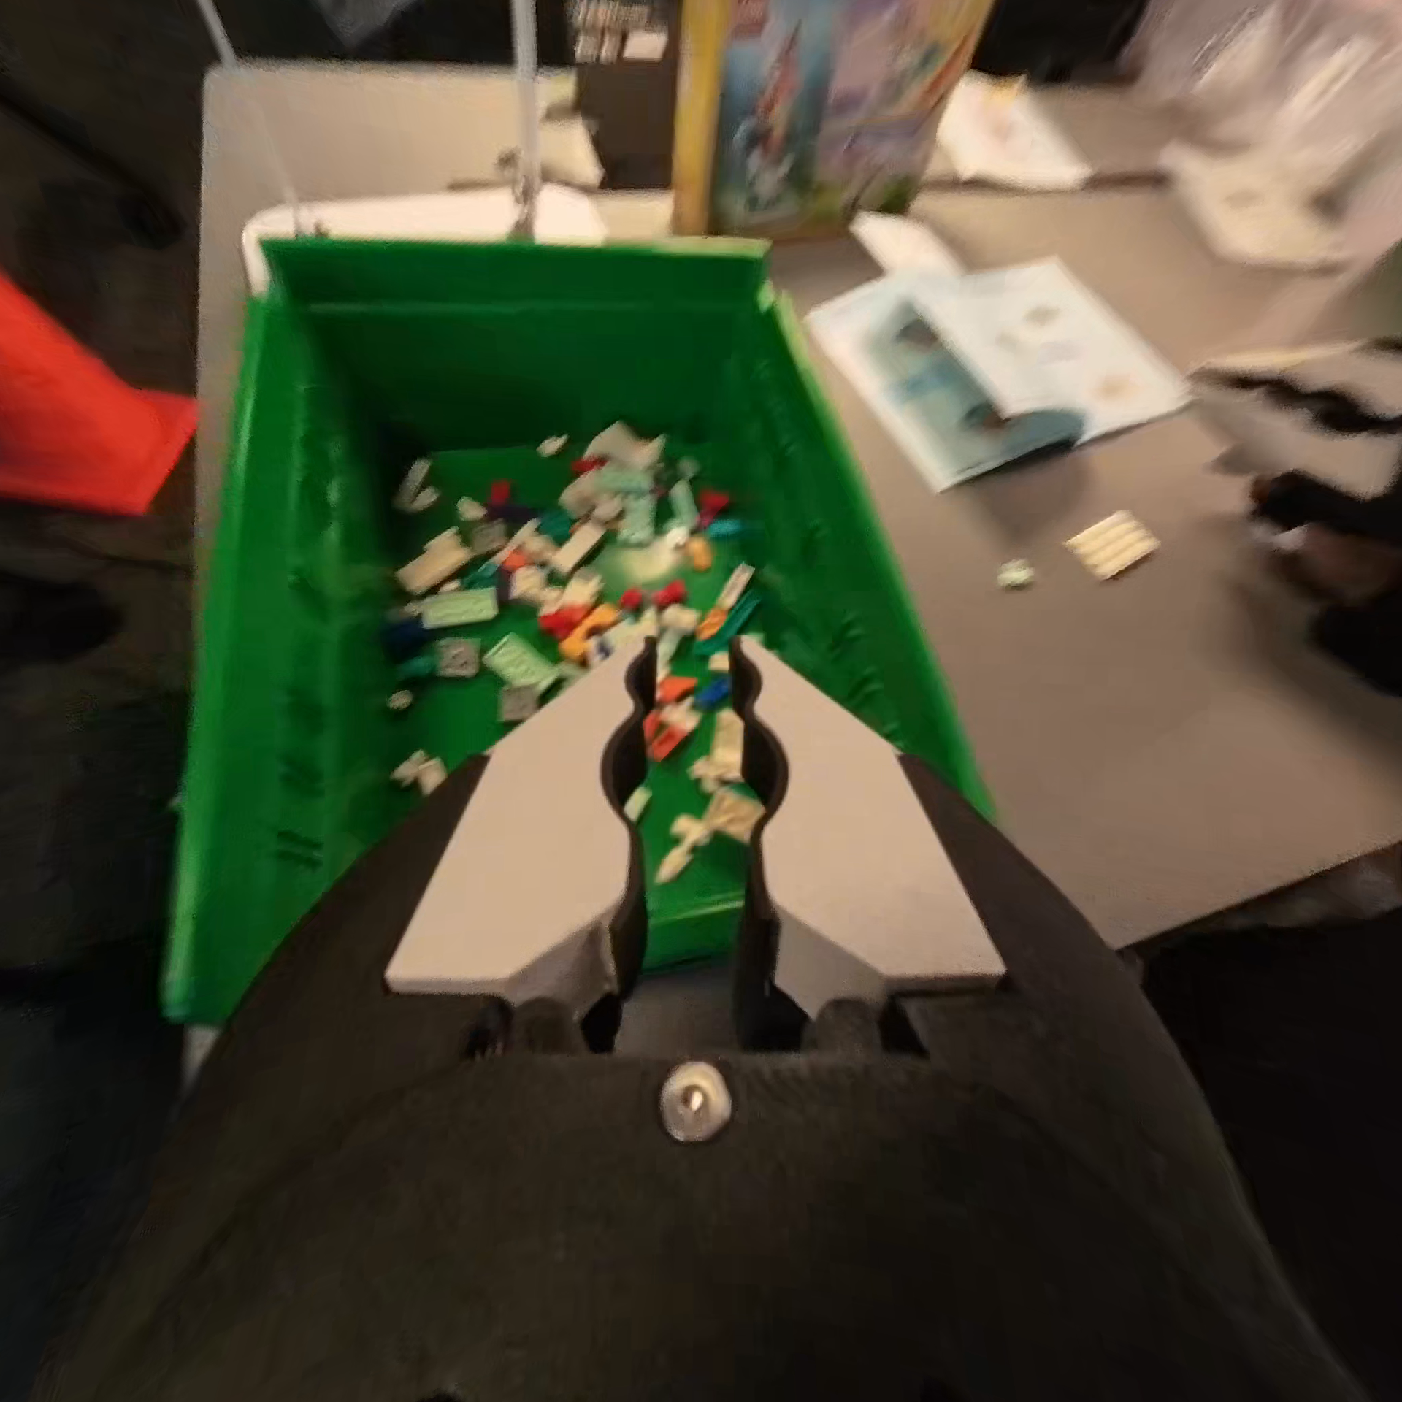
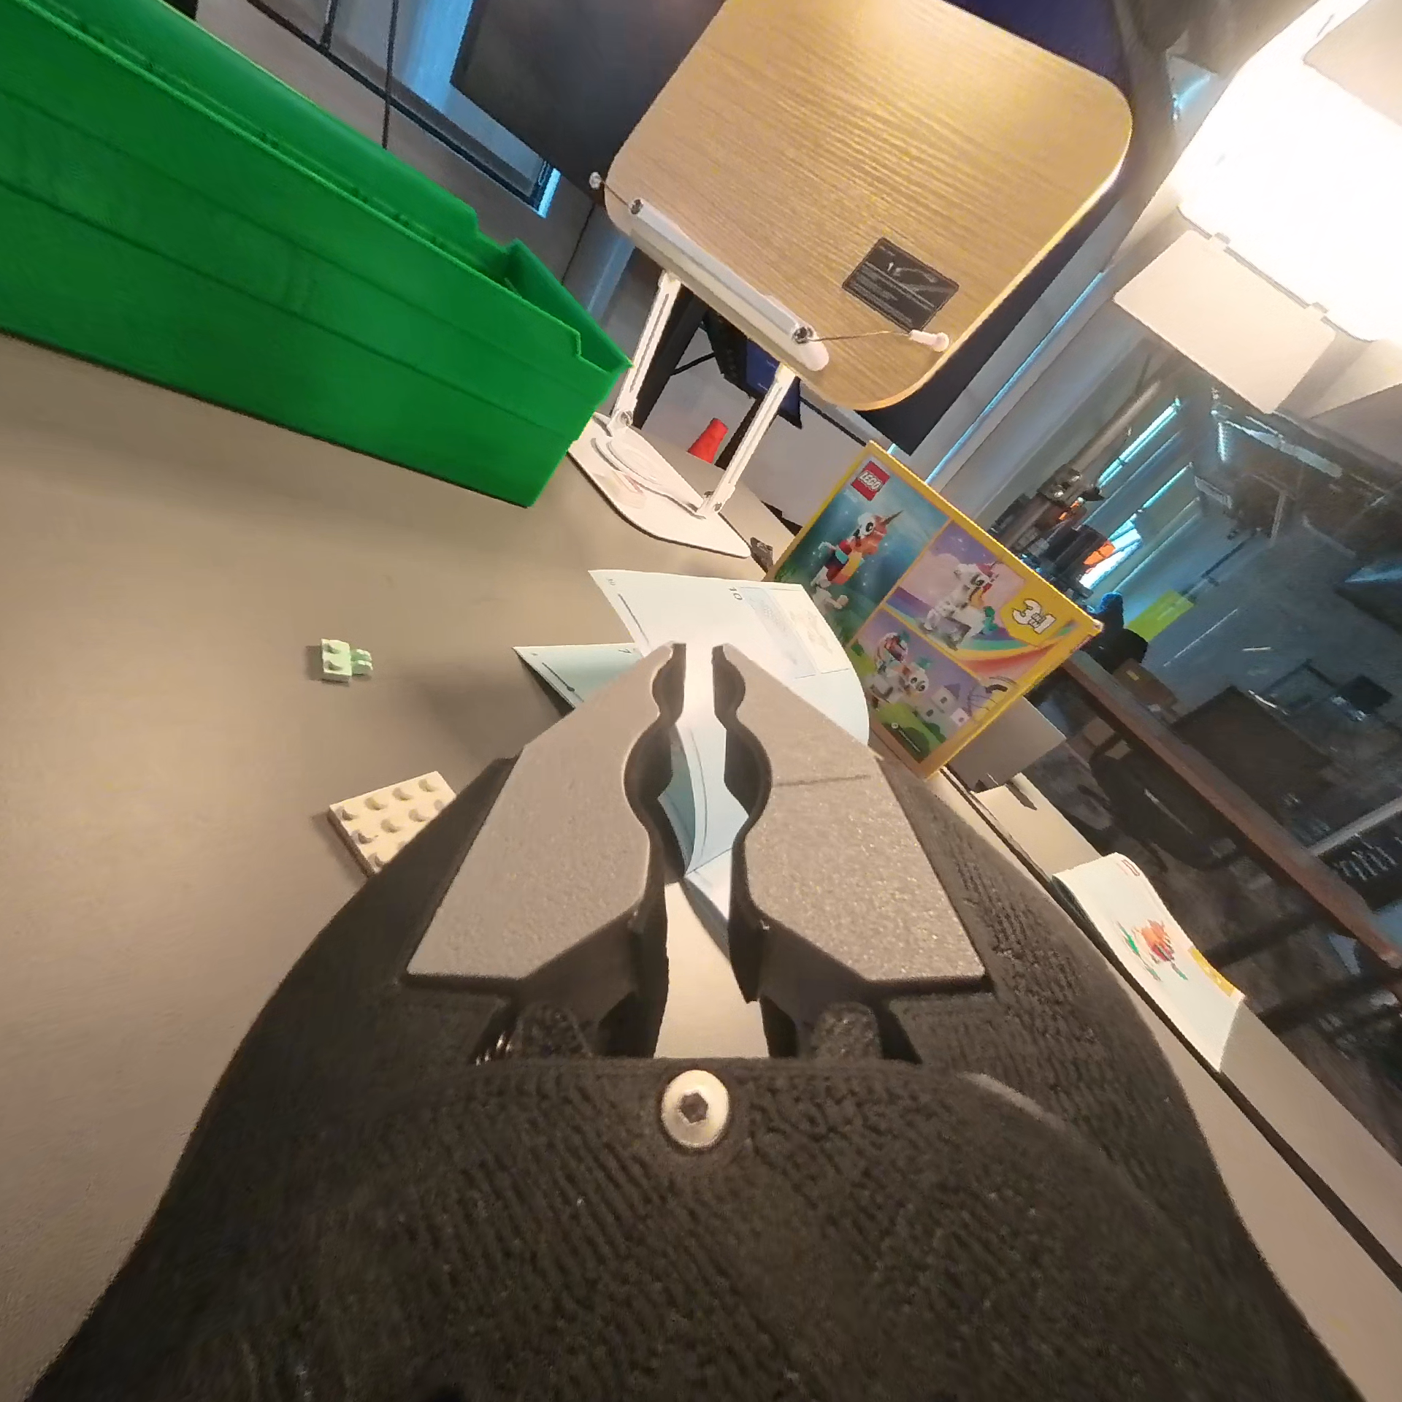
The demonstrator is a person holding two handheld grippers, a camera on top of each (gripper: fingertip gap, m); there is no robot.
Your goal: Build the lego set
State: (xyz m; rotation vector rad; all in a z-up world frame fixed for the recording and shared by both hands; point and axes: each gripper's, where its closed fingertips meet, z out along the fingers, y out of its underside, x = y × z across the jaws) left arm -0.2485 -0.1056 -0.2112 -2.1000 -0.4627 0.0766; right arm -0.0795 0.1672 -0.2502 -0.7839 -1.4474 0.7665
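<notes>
**A:** Your loose bricks lie in a scattered heap on the floor of the green bin: mostly white and pale green, with red, orange and teal bits among them. Two pieces are out on the grey table: a cream studded plate and a small pale green piece, well apart from each other.

**B:** And my grippers?

**A:** Your left gripper hangs over the bin's near end, pointing down into the heap. Its fingers are parted with a narrow gap, and nothing is between them. Your right gripper sits low over the table and tilted, aimed at the open booklet. Its fingers are also slightly apart and empty, and the cream plate lies just beside its left finger.

**B:** What can't you make out?

**A:** The left view is smeared, so single bricks are hard to tell apart; the piece under your left tips is probably orange. Your right gripper covers part of the cream plate and much of the booklet. The picture box stands behind the booklet, beside a wooden stand.
</notes>
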